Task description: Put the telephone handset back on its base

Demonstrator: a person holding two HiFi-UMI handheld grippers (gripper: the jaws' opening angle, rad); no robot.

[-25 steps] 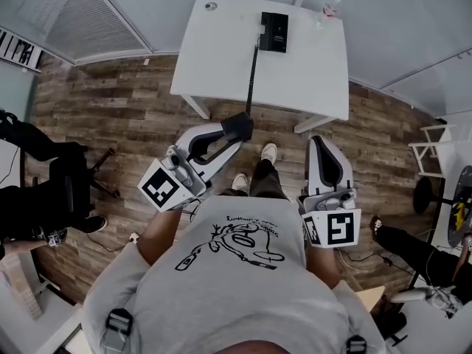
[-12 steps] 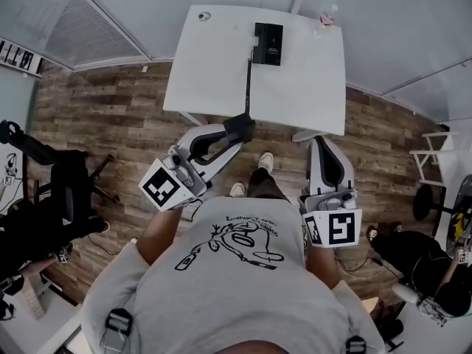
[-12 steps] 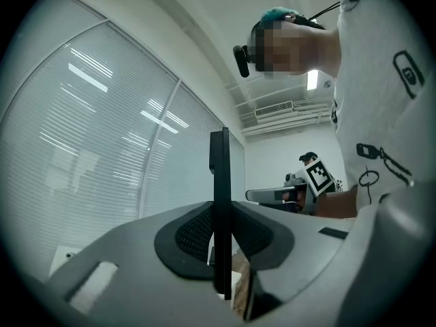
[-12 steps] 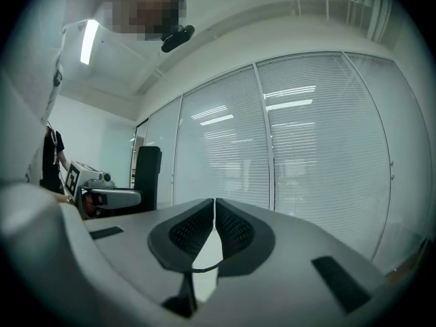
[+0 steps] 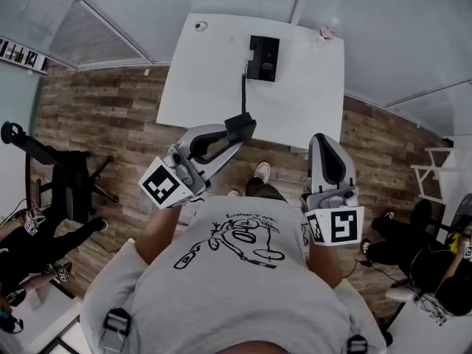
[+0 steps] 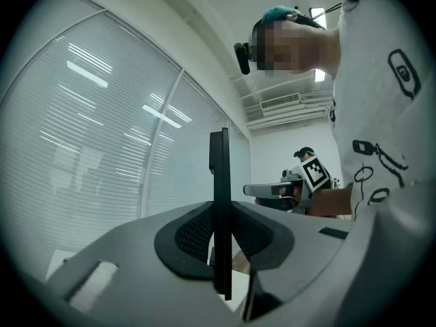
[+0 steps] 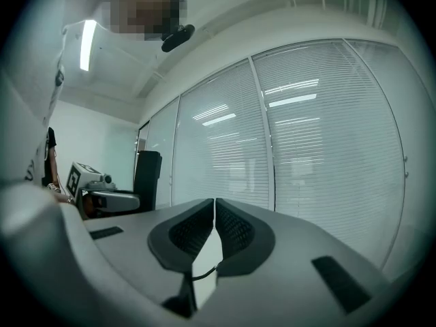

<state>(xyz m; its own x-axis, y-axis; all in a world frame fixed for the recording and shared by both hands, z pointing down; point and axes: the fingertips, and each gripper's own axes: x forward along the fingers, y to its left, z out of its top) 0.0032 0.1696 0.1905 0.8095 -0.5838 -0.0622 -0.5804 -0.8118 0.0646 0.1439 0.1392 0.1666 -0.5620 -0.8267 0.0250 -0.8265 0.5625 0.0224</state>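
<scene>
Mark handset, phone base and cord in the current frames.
handset (image 5: 240, 124), head view, its visible black end.
phone base (image 5: 264, 57), head view, middle of its top face.
cord (image 5: 243, 93), head view, about halfway along its length.

No words or numbers can be read anywhere. The person's grey shirt (image 5: 236, 293) bears a black line drawing under a row of small script, too small to make out. The left gripper (image 5: 237, 127) and the right gripper (image 5: 325, 141) each carry a black-and-white square marker (image 5: 164, 186), which is a pattern and has no lettering.
</scene>
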